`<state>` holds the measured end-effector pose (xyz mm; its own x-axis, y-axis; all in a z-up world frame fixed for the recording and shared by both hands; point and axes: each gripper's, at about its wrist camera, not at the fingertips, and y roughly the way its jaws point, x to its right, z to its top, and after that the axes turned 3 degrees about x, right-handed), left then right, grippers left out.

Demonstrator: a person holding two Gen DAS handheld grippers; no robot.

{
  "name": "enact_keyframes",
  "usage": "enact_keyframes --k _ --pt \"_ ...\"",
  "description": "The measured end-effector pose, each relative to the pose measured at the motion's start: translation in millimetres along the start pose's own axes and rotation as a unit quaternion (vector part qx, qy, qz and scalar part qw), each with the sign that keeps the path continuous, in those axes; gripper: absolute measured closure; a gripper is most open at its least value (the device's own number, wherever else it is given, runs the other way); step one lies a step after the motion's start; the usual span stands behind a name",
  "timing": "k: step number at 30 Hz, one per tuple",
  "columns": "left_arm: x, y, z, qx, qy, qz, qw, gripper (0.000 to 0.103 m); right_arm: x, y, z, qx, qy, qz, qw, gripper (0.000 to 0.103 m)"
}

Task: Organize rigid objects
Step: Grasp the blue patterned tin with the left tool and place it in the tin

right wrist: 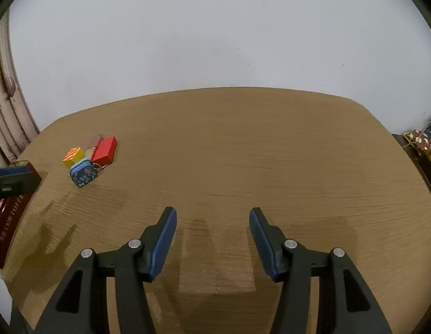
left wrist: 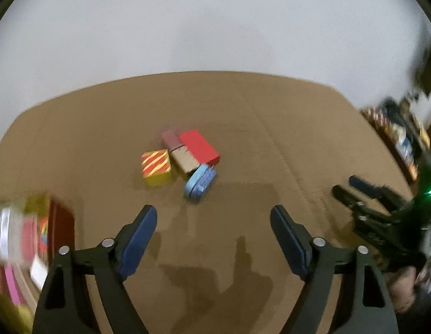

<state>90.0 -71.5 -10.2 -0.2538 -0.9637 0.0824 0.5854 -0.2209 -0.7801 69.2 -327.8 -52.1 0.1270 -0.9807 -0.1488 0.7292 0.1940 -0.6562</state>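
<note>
A cluster of small boxes lies on the wooden table (left wrist: 271, 153): a red box (left wrist: 199, 147), a yellow box with red stripes (left wrist: 156, 166), a brown box (left wrist: 184, 159), a maroon box (left wrist: 170, 138) and a blue patterned case (left wrist: 200, 183). My left gripper (left wrist: 214, 217) is open and empty, just short of the blue case. My right gripper (right wrist: 212, 220) is open and empty over bare table; it also shows at the right of the left wrist view (left wrist: 354, 186). The cluster shows far left in the right wrist view: red box (right wrist: 104, 150), yellow box (right wrist: 73, 156), blue case (right wrist: 83, 173).
Blurred colourful boxes (left wrist: 34, 236) sit at the table's left edge; a dark red box (right wrist: 9, 217) shows there too. Cluttered items (left wrist: 396, 136) stand beyond the right edge. A white wall lies behind the table's far edge.
</note>
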Motion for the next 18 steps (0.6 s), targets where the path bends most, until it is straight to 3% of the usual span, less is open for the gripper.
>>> enact_keyframes --k 4,12,18 --pt "7 24 6 -0.021 0.040 -0.013 0.9989 0.029 9 -9 2 0.001 0.009 0.015 1.000 0.047" --pt "2 50 7 -0.058 0.062 -0.018 0.9962 0.055 14 -15 2 -0.007 0.013 0.032 0.999 0.047" --pt "6 51 8 -0.062 0.077 -0.004 0.9951 0.057 23 -27 1 -0.011 0.013 0.036 0.999 0.047"
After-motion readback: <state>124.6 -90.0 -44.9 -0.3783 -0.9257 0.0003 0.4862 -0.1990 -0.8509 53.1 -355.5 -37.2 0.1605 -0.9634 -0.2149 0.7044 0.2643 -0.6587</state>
